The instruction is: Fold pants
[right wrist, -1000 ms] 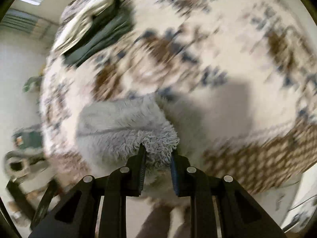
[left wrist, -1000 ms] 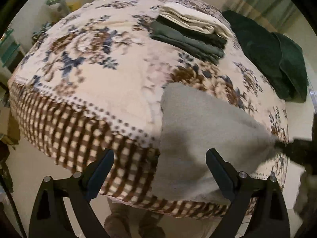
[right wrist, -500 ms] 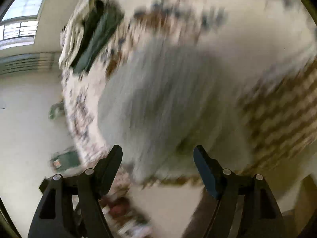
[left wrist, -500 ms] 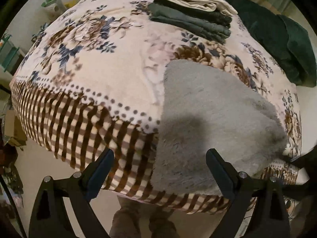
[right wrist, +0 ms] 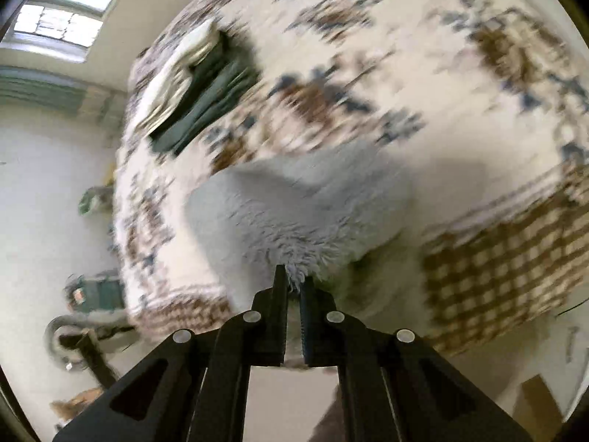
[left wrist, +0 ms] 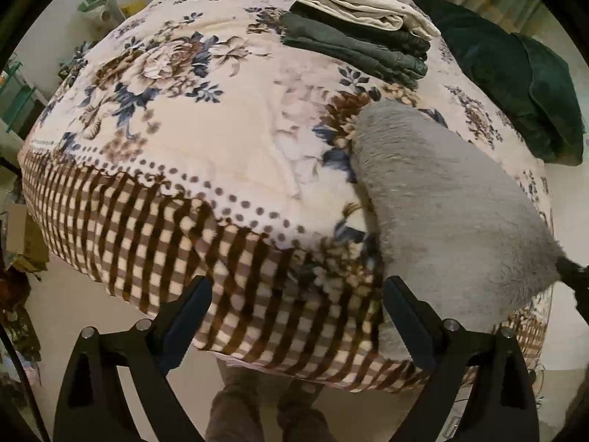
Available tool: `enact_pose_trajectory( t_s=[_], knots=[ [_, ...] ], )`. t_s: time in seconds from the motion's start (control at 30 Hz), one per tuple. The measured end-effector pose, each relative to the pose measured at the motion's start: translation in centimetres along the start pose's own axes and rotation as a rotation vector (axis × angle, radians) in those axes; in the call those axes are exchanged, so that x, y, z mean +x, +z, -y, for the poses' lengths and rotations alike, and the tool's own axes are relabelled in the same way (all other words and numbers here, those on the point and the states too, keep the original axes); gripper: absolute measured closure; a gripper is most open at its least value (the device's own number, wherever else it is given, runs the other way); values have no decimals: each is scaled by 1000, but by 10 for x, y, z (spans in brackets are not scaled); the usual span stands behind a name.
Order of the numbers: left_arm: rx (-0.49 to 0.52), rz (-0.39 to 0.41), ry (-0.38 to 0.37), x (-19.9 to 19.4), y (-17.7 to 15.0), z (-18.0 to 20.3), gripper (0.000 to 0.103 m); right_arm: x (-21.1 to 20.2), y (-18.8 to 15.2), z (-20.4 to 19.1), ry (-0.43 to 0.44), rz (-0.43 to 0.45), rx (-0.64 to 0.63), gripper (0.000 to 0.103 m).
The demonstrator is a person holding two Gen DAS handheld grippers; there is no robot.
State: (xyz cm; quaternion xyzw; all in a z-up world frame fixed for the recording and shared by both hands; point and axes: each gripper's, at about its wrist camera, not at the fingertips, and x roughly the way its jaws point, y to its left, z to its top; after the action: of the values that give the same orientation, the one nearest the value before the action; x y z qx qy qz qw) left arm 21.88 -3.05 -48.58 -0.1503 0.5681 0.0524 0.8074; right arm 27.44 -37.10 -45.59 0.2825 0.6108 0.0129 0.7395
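Grey fleece pants (left wrist: 441,202) lie folded on the right part of the bed, one end drawn out toward the bed's right edge. There my right gripper (left wrist: 574,272) shows as a dark shape at the cloth's tip. In the right wrist view, which is blurred by motion, my right gripper (right wrist: 293,283) has its jaws closing to a thin slit, with the pants' (right wrist: 294,213) fuzzy edge pinched between them. My left gripper (left wrist: 296,287) hangs open above the bed's checked front border, left of the pants, with nothing between its fingers.
A floral blanket (left wrist: 184,129) with a checked border covers the bed. A stack of folded clothes (left wrist: 360,33) sits at the back, a dark green blanket (left wrist: 515,73) at the back right. A person's legs (left wrist: 257,405) stand below. Boxes and clutter lie on the floor at left.
My right gripper let go of the pants, opened wide while swinging, then shut again on their edge. The pants' near side shifted right, baring more checked border. My left gripper stayed open.
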Motion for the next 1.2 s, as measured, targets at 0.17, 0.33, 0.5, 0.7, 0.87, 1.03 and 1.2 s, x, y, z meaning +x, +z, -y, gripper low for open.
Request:
enact_pose_trajectory(
  t_s=[0.17, 0.33, 0.5, 0.7, 0.87, 1.03, 1.2],
  knots=[
    [15, -12, -24, 6, 0, 18, 8, 101, -12, 51, 60, -408, 120, 95],
    [46, -29, -67, 9, 8, 43, 8, 87, -50, 44, 153, -456, 83, 73],
    [101, -64, -97, 24, 13, 71, 8, 38, -10, 62, 202, -129, 203, 26],
    [166, -154, -49, 70, 0, 91, 8, 101, 35, 52, 118, -191, 225, 92],
    [133, -195, -62, 73, -15, 71, 8, 36, -16, 60, 141, -109, 229, 94],
    [142, -215, -77, 70, -28, 58, 8, 39, -55, 91, 68, -200, 217, 92],
    [130, -225, -101, 73, -31, 51, 8, 57, -33, 94, 64, -267, 181, 73]
  ],
)
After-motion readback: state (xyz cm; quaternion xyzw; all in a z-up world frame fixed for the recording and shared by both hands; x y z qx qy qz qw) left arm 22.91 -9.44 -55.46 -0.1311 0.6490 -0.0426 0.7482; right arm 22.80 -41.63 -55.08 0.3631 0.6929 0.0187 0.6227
